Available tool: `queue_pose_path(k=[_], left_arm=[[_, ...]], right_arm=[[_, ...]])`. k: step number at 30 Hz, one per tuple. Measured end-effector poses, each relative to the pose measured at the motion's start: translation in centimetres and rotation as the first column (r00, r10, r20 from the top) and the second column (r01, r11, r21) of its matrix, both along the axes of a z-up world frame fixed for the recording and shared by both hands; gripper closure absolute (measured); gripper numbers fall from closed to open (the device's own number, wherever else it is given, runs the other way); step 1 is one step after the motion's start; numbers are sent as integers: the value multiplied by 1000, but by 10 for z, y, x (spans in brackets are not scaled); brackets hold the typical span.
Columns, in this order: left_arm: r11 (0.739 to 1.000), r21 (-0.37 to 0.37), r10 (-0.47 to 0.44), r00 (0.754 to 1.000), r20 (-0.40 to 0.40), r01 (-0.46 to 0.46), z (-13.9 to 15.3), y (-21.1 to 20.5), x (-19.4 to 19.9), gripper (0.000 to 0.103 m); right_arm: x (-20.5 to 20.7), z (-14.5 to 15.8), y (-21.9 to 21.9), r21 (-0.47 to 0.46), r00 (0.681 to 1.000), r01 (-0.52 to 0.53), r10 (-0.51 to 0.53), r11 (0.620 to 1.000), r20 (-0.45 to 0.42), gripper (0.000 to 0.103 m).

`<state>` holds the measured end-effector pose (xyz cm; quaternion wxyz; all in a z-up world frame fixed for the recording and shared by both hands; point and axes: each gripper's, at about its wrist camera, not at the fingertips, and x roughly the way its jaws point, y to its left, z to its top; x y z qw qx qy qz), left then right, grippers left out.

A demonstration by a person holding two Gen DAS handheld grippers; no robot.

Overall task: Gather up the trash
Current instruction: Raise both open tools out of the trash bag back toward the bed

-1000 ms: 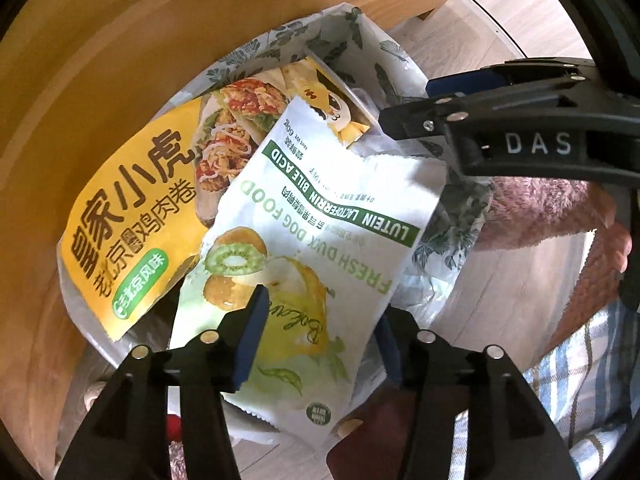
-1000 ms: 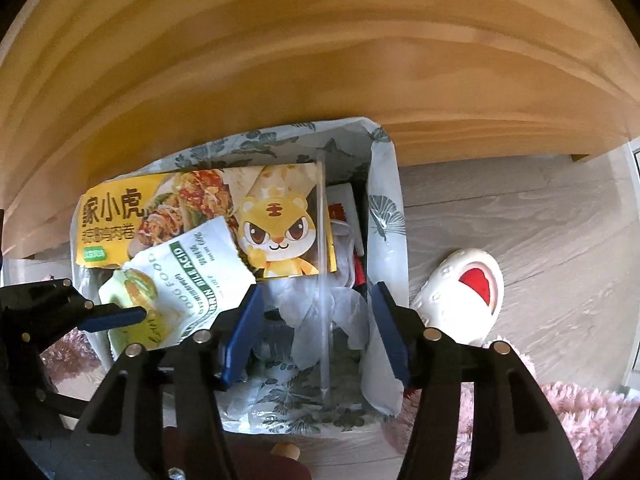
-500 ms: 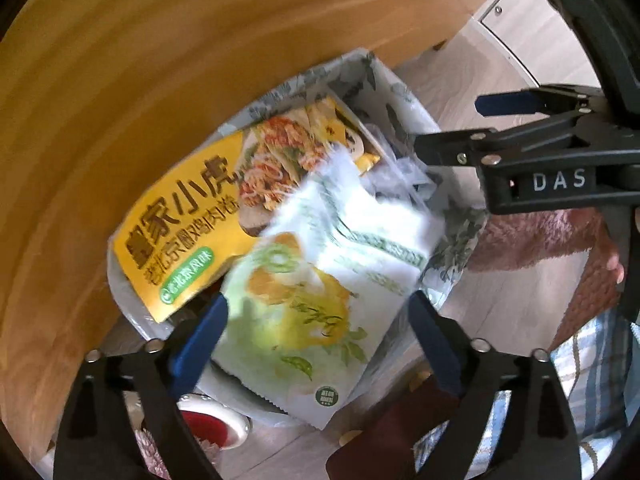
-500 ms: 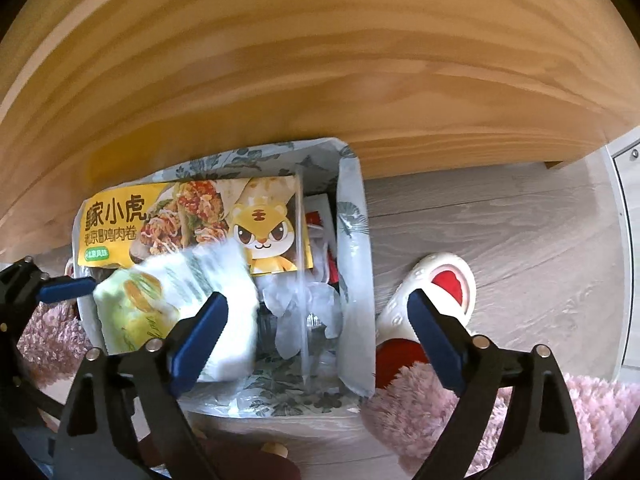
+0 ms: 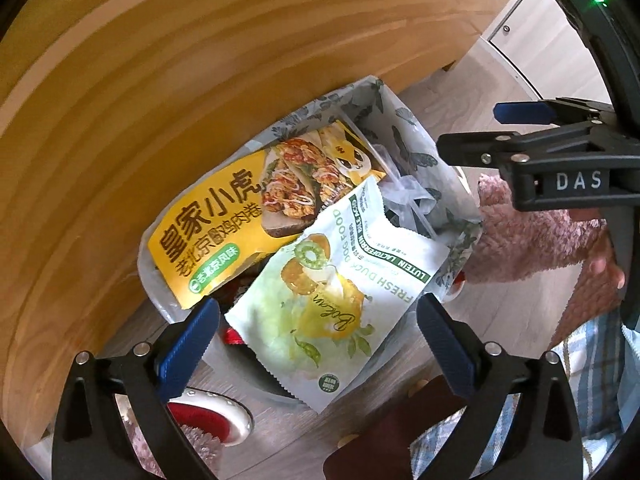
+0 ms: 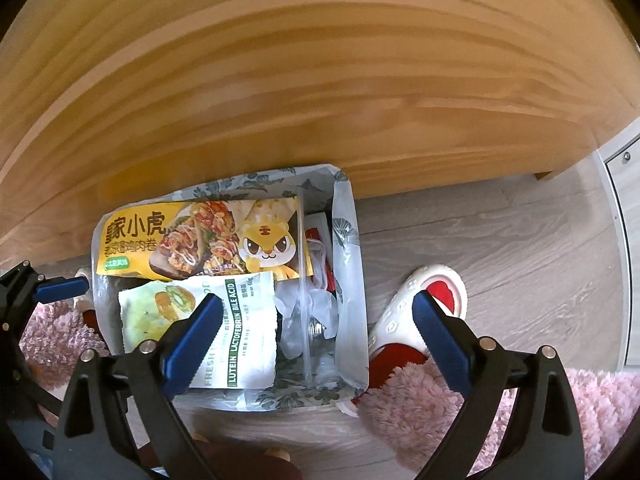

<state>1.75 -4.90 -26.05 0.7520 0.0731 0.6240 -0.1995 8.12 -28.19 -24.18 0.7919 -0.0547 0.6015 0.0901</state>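
Two flat packages already inside the small waste bin lined with a grey leaf-print plastic bag (image 5: 420,148) (image 6: 352,280): a yellow food package with a cartoon tiger (image 5: 240,224) (image 6: 180,240), leaning across the far side, and a white-and-green foil pouch of dog food (image 5: 344,280) (image 6: 240,332), lying on top, partly over the yellow one, with one corner over the near rim in the left wrist view. Beside them, deeper in, some crumpled clear plastic (image 6: 304,312). Bin on the wood-look floor, just against a pale wooden furniture panel (image 5: 160,80).

Judging from this: the drop-off looks finished, with the pouch lying loose in the bin. Cannot tell whether more trash waits elsewhere. No trash visible on the floor around, only a white-and-red slipper (image 6: 420,308) and pink fluffy fabric (image 6: 440,400) near the bin.

Left gripper (image 5: 316,316): jaws opening, blue pads far apart, above the pouch. Pouch seen between them but not pressed, not held.

Right gripper (image 6: 316,308): jaws wide apart as well, hanging above the near right part of the bin. Holds nothing, touches nothing.
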Motion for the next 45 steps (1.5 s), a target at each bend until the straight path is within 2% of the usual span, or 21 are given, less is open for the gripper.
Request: queue_pose_path(k=[13, 24, 34, 38, 43, 45], left_arm=[[997, -8, 82, 993, 85, -82, 23, 12, -5, 7], [989, -46, 146, 974, 176, -140, 52, 20, -11, 7], [976, -80, 219, 929, 299, -204, 82, 31, -15, 7], [971, -70, 237, 898, 371, -227, 98, 33, -18, 7], [965, -148, 261, 874, 410, -218, 118, 38, -24, 7], [963, -158, 268, 864, 426, -220, 123, 38, -26, 7]], right_arm=[[-5, 27, -11, 44, 998, 13, -16, 999, 59, 12], [-14, 42, -18, 71, 993, 20, -27, 997, 111, 12], [-25, 60, -18, 94, 982, 4, -21, 996, 186, 12], [-31, 72, -17, 116, 970, -13, -16, 993, 243, 12], [-39, 85, -16, 123, 951, -31, -9, 992, 309, 12], [-42, 90, -17, 121, 943, -33, -10, 992, 332, 12]])
